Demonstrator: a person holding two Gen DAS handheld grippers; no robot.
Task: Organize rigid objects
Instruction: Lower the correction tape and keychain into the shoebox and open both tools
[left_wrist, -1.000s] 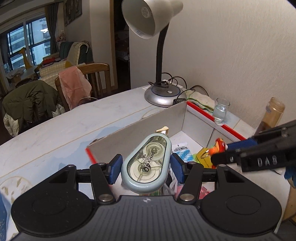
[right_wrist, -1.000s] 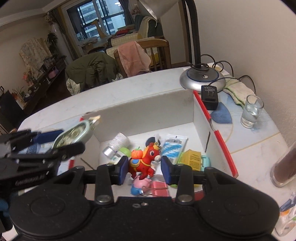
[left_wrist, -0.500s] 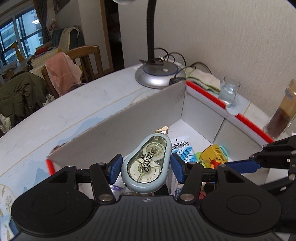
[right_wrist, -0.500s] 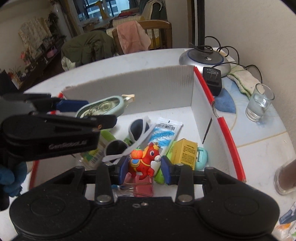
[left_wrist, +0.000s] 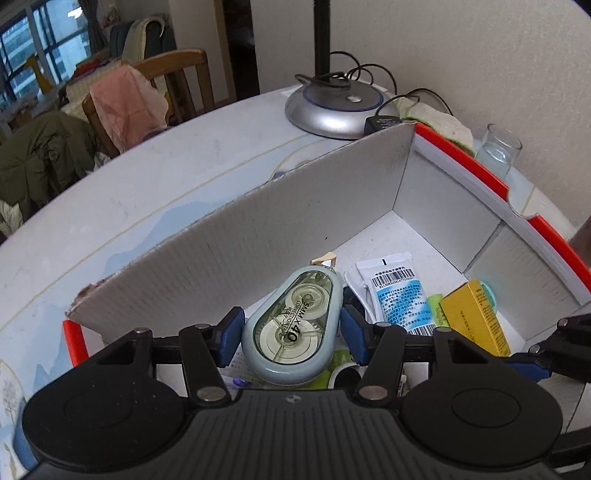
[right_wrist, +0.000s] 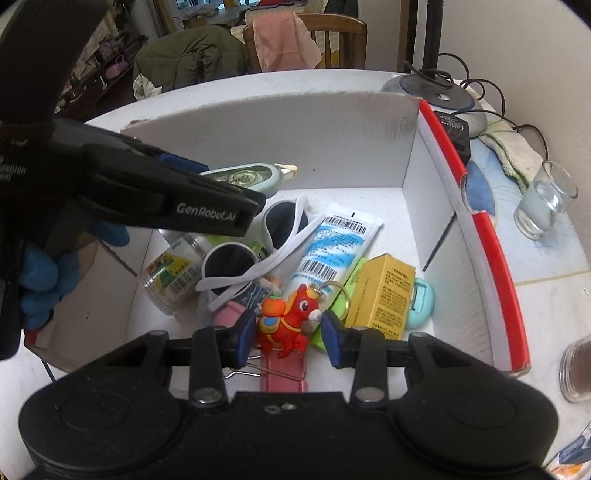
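A white cardboard box (left_wrist: 258, 236) with a red rim stands open on the table. My left gripper (left_wrist: 291, 332) is shut on a pale blue correction tape (left_wrist: 291, 325) and holds it over the box's near left part. In the right wrist view that tape (right_wrist: 243, 177) pokes out past the left gripper's black fingers (right_wrist: 207, 206), held by a blue-gloved hand. My right gripper (right_wrist: 289, 334) is shut on a red toy horse keychain (right_wrist: 286, 321), low over the things in the box (right_wrist: 295, 140). Its blue tip (left_wrist: 535, 365) shows at the right edge of the left wrist view.
Inside the box lie a barcoded tube (right_wrist: 332, 243), a yellow carton (right_wrist: 384, 295), white sunglasses (right_wrist: 280, 229), a clear jar (right_wrist: 173, 273) and a pink binder clip (right_wrist: 282, 373). Behind it stand a lamp base (left_wrist: 336, 107) and a glass (right_wrist: 543, 206). A brown jar (right_wrist: 578, 369) is at the right.
Both grippers have sunk toward the box and tilted downward. The left one has moved in over the box with the tape. Both grips are unchanged.
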